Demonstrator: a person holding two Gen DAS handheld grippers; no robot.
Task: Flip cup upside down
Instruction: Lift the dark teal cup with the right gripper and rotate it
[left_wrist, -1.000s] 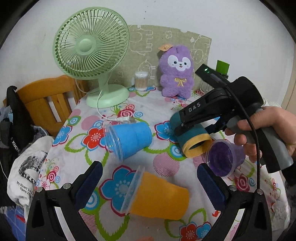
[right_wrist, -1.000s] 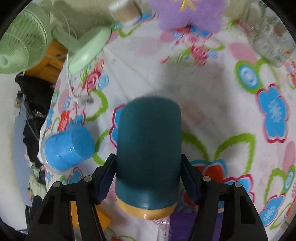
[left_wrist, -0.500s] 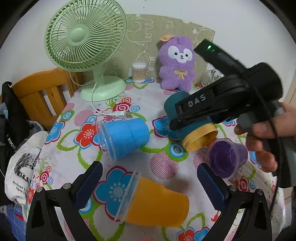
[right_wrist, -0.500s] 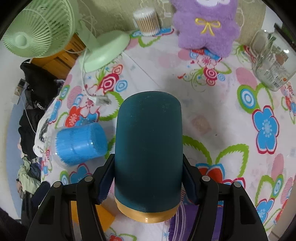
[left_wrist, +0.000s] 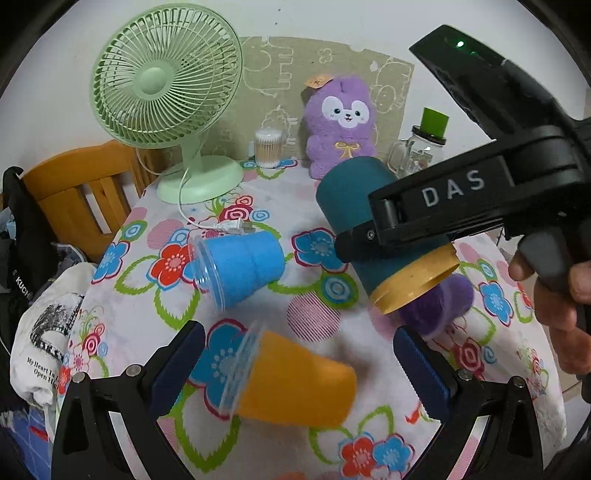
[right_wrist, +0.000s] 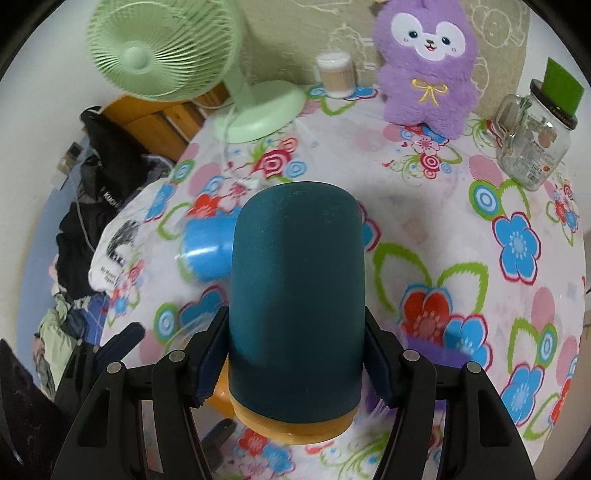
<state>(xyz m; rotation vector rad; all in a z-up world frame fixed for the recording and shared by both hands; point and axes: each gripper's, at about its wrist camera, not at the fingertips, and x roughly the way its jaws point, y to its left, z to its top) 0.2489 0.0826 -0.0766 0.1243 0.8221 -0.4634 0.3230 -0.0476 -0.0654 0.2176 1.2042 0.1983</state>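
The left wrist view shows the right tongs (left_wrist: 345, 245) from the side, with a hand (left_wrist: 561, 291) on the grip, and it alone shows the teal cup (left_wrist: 373, 218) held clear above the floral worktop (left_wrist: 314, 317), tilted, its closed end up toward the far side and its yellow rim down toward the camera. Only this view gives a whole look at the orange cup (left_wrist: 295, 384) lying on its side near the front edge and the purple cup (left_wrist: 439, 306) partly hidden beneath the teal one. The blue cup (left_wrist: 240, 267) lies on its side further back.

The right wrist view shows what the other cannot: both pads of the right tongs (right_wrist: 293, 360) pressed against opposite sides of the teal cup (right_wrist: 295, 295), clamped just above the yellow rim. It also shows the glass jar (right_wrist: 532, 147) fully, beside the purple plush (right_wrist: 424, 62) and the green fan (right_wrist: 162, 48).

The left tongs (left_wrist: 295, 363) stand spread wide, holding nothing, their blue pads (left_wrist: 177, 363) low over the worktop on either side of the orange cup, not clearly touching it.
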